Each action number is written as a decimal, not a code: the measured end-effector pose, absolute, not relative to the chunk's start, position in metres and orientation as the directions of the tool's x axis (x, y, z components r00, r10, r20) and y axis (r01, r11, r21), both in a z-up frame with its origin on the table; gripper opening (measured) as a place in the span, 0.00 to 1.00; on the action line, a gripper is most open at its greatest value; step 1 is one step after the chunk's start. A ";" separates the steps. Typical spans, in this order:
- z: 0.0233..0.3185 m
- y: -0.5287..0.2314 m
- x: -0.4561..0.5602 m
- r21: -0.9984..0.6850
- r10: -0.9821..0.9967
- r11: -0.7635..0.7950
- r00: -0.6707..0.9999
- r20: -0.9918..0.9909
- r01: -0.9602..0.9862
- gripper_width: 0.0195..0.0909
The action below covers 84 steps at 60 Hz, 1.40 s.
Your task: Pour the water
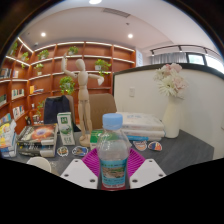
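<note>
Shelving: at ten o'clock, wooden shelves [40, 70] climb the back wall, with green potted plants [68, 84] on them.
Clutter: at nine o'clock, beside the gripper's left finger, a jumble of small items [38, 136] sits on the dark table [185, 150]; what each one is cannot be told.
Green box: just left of centre, a small green-and-white carton [65, 123] stands upright behind the bottle.
Manikin: at eleven o'clock, a wooden artist's manikin [84, 88] stands upright, arms raised.
Bottle: dead centre, low down, and here is our task piece, a clear plastic water bottle [113, 158] with a pale blue cap [113, 121], upright, standing right between the fingers.
Gripper: the gripper [113, 172] is level, pointing straight ahead over the table, fingers at seven and five o'clock.
Pads: magenta pads [93, 160] hug both flanks of the bottle; they look pressed against it, so the claw reads as clamped on the bottle.
Tray stack: at two o'clock beyond the bottle, a pale flat stack [142, 124] lies on the table.
Flowers: at three o'clock, a white vase [172, 118] holds pale pink blooms [170, 80] against a white partition [150, 88].
</note>
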<state>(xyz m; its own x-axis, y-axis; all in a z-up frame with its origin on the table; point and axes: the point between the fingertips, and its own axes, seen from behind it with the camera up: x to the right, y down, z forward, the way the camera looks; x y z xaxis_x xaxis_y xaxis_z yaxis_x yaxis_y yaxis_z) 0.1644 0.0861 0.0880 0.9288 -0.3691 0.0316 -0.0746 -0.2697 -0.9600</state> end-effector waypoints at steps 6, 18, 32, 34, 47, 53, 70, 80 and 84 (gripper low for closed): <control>0.081 0.088 0.157 -0.967 -0.350 -0.219 0.936 -0.044 -0.128 0.17; 0.081 0.089 0.156 -0.972 -0.330 -0.194 0.942 -0.060 -0.130 0.28; 0.071 0.066 0.134 -0.958 -0.291 -0.247 0.955 -0.067 -0.142 0.67; 0.073 0.059 0.127 -0.958 -0.271 -0.252 0.960 -0.069 -0.140 0.73; 0.081 -0.014 0.106 -0.953 -0.230 -0.293 0.973 -0.006 -0.075 0.77; 0.096 -0.048 0.091 -0.954 -0.183 -0.288 0.983 -0.025 -0.078 0.77; 0.148 -0.111 0.079 -0.969 -0.123 -0.237 0.992 -0.043 -0.071 0.78; 0.164 -0.126 0.082 -0.974 -0.121 -0.220 0.992 -0.029 -0.056 0.78; 0.165 -0.130 0.084 -0.974 -0.119 -0.222 0.993 -0.012 -0.039 0.78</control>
<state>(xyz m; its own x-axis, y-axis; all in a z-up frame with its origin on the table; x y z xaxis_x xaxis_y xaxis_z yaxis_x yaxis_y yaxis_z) 0.0838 -0.1299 0.1651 0.9928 -0.1189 -0.0122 -0.0386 -0.2224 -0.9742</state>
